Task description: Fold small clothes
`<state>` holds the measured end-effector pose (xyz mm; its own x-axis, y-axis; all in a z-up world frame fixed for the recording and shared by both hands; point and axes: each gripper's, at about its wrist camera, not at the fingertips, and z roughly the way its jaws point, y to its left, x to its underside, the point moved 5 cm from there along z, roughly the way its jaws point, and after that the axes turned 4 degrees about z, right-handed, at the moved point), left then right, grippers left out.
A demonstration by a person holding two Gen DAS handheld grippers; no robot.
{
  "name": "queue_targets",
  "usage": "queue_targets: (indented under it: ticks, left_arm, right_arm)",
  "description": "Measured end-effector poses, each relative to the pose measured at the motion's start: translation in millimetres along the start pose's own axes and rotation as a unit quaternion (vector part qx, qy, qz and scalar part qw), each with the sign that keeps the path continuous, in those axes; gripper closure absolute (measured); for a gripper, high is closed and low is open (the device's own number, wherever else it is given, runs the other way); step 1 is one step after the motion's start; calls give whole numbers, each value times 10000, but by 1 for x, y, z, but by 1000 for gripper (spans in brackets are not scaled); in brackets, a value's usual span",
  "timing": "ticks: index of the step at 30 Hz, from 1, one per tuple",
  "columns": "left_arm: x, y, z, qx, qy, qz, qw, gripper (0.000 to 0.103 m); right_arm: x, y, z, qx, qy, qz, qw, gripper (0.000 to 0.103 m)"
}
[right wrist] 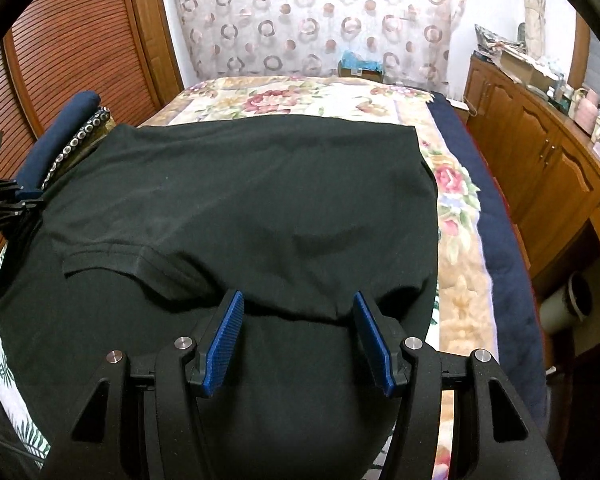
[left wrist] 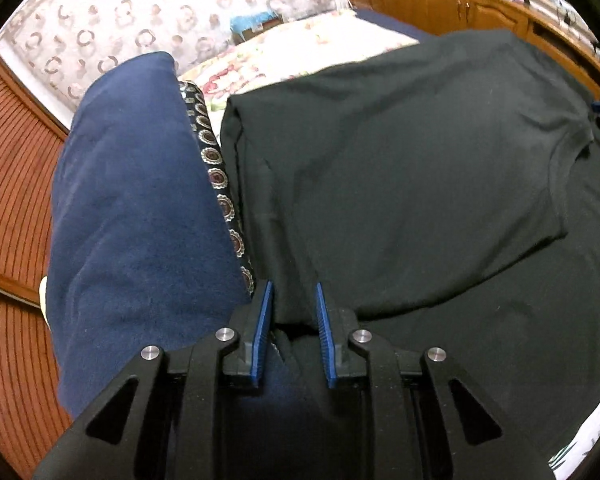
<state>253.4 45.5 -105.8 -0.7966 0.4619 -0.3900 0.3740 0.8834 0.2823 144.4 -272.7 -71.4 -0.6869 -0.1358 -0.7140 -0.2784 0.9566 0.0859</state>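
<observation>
While the black t-shirt (right wrist: 240, 200) lies spread on the bed (right wrist: 456, 200), part-folded with one sleeve (right wrist: 104, 258) turned in over the body, my left tongs (left wrist: 294, 312) sit at its left edge. Pads are a narrow gap apart with a fold of the black fabric between them; can't tell if they're actually pinching it. My right tongs (right wrist: 300, 320) are wide open, low over the near fold of the shirt, gripping nothing. Just left of the shirt, a navy garment (left wrist: 140, 220) lies alongside, a medallion-patterned strip (left wrist: 216, 176) between the two. Floral bedspread under everything, navy border on its right side. Circle-print curtain (right wrist: 320, 20) behind the bed, wooden cabinets (right wrist: 540, 160) to the right, slatted wooden door (right wrist: 72, 52) to the left.
</observation>
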Motion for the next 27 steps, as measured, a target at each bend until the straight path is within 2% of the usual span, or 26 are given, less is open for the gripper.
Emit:
queue_targets:
  ticks: [4,6,7,8,18,27]
  left_arm:
    - [-1,-4,3,-39,64,112,9999,79]
    - [-1,-4,3,-64,35,141,9999,86]
    - [-1,-4,3,-154,36,158,9997,98]
    - [0,-3,2,-204,-2,156,9997,100]
    - [-4,7,-45,103,-896,-455,9949,101]
    - [-11,22,-56,238,-1256,-758,9889,101]
  right_arm:
    - [-1,-3,1,46,23,18,10000,44]
    - [-1,-2,5,101,62,9,9999,44]
    - [-1,-4,7,155,92,7,9998,44]
    - [-1,-4,9,195,112,15,9997,44]
    - [-5,-7,13,155,63,207,9996,49]
    - [-3,-14,20,327,71,400,9986,49]
